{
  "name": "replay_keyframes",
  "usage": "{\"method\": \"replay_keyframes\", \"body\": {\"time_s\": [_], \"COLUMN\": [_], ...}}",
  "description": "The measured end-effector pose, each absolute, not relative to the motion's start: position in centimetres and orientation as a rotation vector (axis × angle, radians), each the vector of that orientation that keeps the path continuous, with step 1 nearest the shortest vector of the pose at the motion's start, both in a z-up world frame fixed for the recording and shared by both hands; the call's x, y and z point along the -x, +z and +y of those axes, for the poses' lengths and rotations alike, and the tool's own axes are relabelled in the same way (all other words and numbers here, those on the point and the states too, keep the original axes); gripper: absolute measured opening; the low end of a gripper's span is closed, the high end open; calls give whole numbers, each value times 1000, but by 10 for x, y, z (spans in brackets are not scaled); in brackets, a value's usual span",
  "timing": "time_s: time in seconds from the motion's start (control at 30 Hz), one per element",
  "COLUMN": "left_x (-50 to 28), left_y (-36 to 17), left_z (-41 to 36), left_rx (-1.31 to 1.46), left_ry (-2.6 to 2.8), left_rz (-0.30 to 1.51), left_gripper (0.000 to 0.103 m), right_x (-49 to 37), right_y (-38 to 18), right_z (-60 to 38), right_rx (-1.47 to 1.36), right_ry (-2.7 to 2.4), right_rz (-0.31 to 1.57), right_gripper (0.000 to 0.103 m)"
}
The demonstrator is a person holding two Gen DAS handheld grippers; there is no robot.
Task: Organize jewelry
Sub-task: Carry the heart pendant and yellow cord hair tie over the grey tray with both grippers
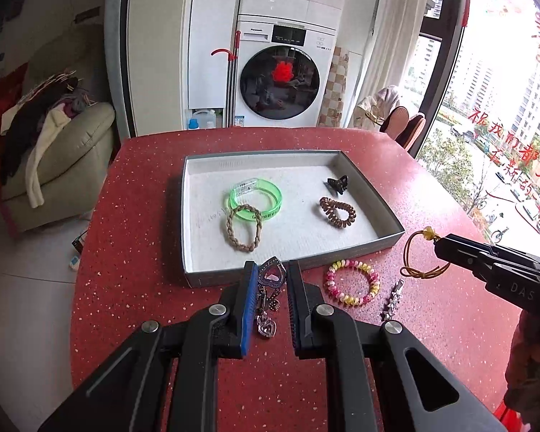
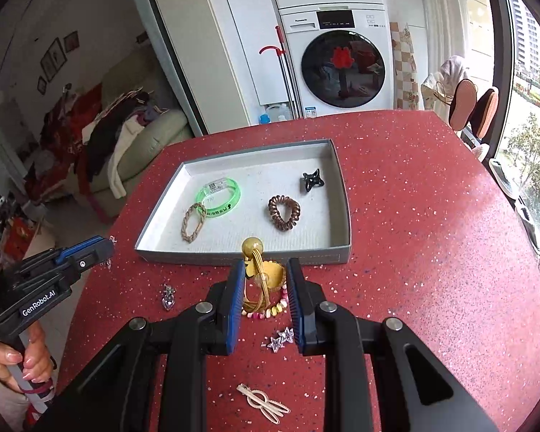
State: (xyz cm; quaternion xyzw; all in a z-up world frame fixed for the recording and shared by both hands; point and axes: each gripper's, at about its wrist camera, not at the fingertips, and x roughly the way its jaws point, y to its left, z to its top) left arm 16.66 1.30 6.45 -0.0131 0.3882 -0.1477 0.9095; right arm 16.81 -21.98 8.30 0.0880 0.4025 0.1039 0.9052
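Note:
A grey tray (image 1: 363,248) (image 2: 338,252) on the red table holds a green bangle (image 1: 257,198) (image 2: 219,198), a braided tan band (image 1: 243,228) (image 2: 192,223), a brown coil tie (image 1: 338,212) (image 2: 284,212) and a black claw clip (image 1: 336,183) (image 2: 311,180). My left gripper (image 1: 270,270) holds a silver heart charm chain (image 1: 268,295) just before the tray's near wall. My right gripper (image 2: 262,270) holds a gold hair tie with a bead (image 2: 257,273) (image 1: 419,252), above a pink-yellow coil bracelet (image 1: 352,282) (image 2: 271,309).
A star hair clip (image 1: 392,300) (image 2: 280,338) lies on the table near the bracelet. A cream clip (image 2: 264,403) lies near the front. A small silver charm (image 2: 168,297) lies left. A washing machine stands behind the table (image 1: 144,252), a sofa at left.

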Motion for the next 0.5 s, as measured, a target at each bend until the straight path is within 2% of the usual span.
{"method": "replay_keyframes", "body": {"time_s": [0.5], "left_x": [-273], "left_y": [91], "left_z": [6], "left_rx": [10], "left_ry": [-225], "left_rz": [775], "left_gripper": [35], "right_x": [-266], "right_y": [100], "right_z": [-211], "right_rx": [-156], "right_ry": [240], "right_rz": [813], "right_gripper": [25]}}
